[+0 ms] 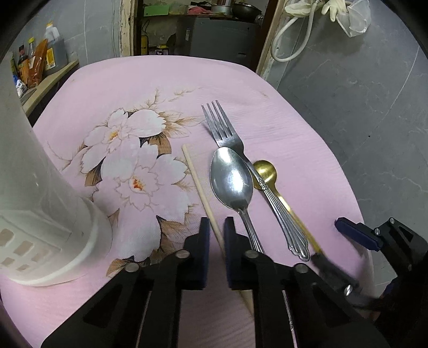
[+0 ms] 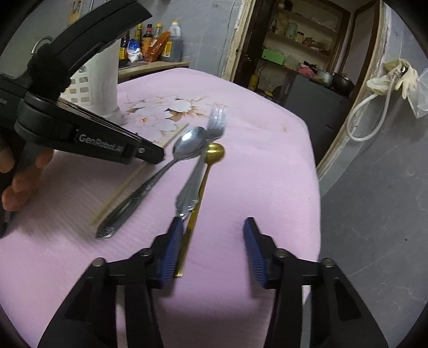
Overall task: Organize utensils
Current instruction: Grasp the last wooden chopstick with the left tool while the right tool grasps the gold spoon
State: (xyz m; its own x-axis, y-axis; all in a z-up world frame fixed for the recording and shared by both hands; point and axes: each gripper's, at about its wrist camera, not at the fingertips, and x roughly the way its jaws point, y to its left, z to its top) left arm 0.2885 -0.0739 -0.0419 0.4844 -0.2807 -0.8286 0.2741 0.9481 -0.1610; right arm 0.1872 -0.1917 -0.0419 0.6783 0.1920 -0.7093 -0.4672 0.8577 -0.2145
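Note:
On the pink floral cloth [image 1: 133,88] lie a wooden chopstick [image 1: 198,184], a large steel spoon [image 1: 231,179], a steel fork [image 1: 227,133] and a gold spoon [image 1: 264,171], side by side. My left gripper [image 1: 217,233] is shut on the chopstick near its lower end. In the right wrist view my right gripper [image 2: 212,233] stands open over the gold spoon's handle [image 2: 187,241], which runs along the inside of the left pad; the fork's handle end [image 2: 184,206] lies just ahead. A white perforated utensil holder [image 1: 53,214] stands upright at the left.
The table's right edge [image 2: 315,187] drops to a grey floor. Bottles and packets [image 1: 40,56] stand on a ledge behind the holder. A doorway with shelves [image 1: 200,26] is at the back. A white hose and gloves [image 1: 307,21] hang on the wall.

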